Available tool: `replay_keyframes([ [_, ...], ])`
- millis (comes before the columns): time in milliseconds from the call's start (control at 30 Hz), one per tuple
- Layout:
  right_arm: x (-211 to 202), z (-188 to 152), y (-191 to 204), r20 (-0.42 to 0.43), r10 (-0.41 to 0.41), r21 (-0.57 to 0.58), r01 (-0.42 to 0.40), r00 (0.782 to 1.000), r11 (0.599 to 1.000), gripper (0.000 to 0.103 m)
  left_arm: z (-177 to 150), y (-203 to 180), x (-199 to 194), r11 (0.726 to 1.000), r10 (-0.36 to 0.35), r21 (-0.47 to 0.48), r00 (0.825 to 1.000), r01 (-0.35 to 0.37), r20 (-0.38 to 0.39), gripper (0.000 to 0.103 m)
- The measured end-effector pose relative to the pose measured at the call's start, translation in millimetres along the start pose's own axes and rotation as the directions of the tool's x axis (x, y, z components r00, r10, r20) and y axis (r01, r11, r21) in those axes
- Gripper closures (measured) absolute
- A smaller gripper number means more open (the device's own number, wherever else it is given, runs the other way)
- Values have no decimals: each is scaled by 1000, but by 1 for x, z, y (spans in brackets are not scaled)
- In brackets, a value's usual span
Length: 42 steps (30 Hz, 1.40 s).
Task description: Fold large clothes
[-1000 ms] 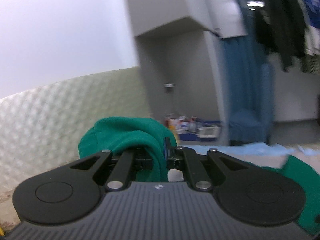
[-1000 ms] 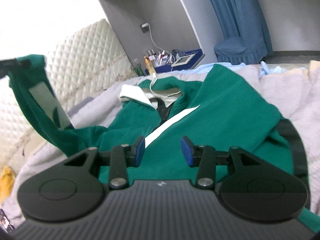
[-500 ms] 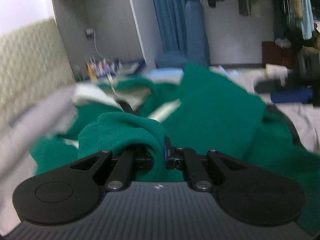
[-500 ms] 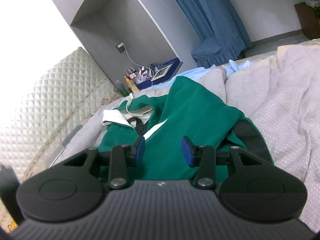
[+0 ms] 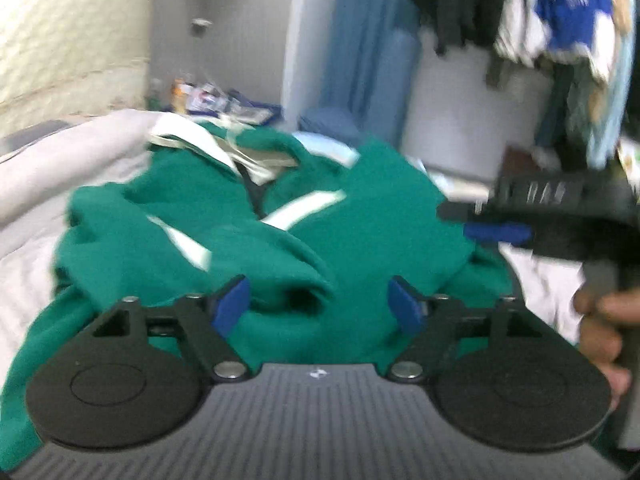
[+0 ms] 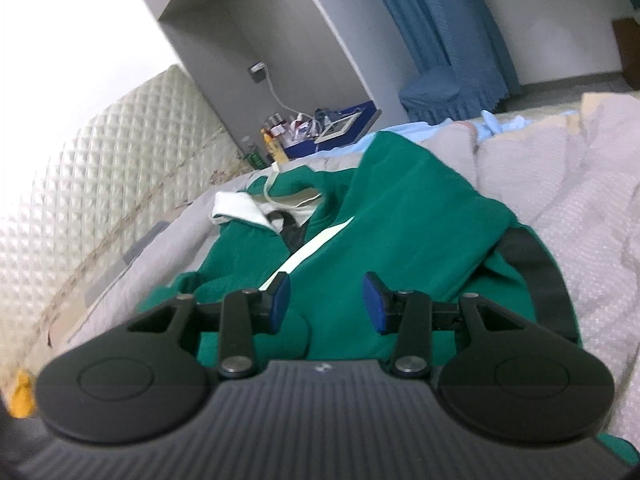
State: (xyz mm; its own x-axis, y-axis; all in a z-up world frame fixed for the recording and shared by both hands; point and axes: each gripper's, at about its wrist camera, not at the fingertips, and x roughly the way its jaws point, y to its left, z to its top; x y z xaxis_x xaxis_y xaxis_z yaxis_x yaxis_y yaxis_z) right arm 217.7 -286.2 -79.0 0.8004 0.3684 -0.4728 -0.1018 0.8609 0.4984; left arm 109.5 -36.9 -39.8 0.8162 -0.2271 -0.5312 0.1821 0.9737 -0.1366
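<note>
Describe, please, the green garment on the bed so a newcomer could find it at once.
Start at the bed's grey quilt, beside the quilted headboard. The green garment lies spread across it; a white diagonal stripe and a cream collar set it apart from the pale bedding.

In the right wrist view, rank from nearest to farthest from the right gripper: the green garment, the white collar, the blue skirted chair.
From the right gripper:
1. Green garment, directly under the fingers.
2. White collar, ahead and left, at the garment's far end.
3. Blue skirted chair, beyond the bed, upper right.

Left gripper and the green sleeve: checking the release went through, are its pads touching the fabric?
Apart. In the left wrist view the left gripper has just opened; green sleeve lies between both pads, gaps showing.
</note>
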Motion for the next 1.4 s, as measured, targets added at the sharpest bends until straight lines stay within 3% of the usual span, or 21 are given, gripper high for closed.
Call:
replay_keyframes([
  [200, 9, -10, 29, -46, 11, -109, -16, 999, 994, 59, 1, 40, -38, 989, 86, -127, 994, -77, 68, 16],
  [433, 18, -22, 58, -87, 9, -225, -29, 996, 974, 59, -9, 76, -31, 976, 177, -136, 983, -170, 44, 16],
  [633, 31, -31, 76, -102, 5, -312, -37, 995, 949, 40, -13, 103, -14, 976, 130, -174, 992, -129, -7, 15],
  [700, 37, -35, 81, -100, 4, -336, -37, 995, 941, 18, -15, 108, -13, 976, 148, -160, 989, -148, -11, 15],
  [733, 40, -37, 83, -97, -2, -350, -32, 995, 936, 15, -15, 111, -12, 976, 147, -161, 989, -147, -12, 15],
  [1233, 98, -77, 112, -222, -135, -565, -14, 966, 825, 15, -30, 146, 1, 954, 111, -271, 991, -126, -71, 15],
  [1333, 101, -80, 109, -240, -137, -554, -20, 961, 832, 14, -31, 149, 2, 950, 110, -286, 991, -126, -71, 15],
  [1400, 103, -79, 107, -252, -139, -537, -19, 958, 843, 26, -31, 150, 3, 948, 109, -294, 991, -126, -74, 15],
])
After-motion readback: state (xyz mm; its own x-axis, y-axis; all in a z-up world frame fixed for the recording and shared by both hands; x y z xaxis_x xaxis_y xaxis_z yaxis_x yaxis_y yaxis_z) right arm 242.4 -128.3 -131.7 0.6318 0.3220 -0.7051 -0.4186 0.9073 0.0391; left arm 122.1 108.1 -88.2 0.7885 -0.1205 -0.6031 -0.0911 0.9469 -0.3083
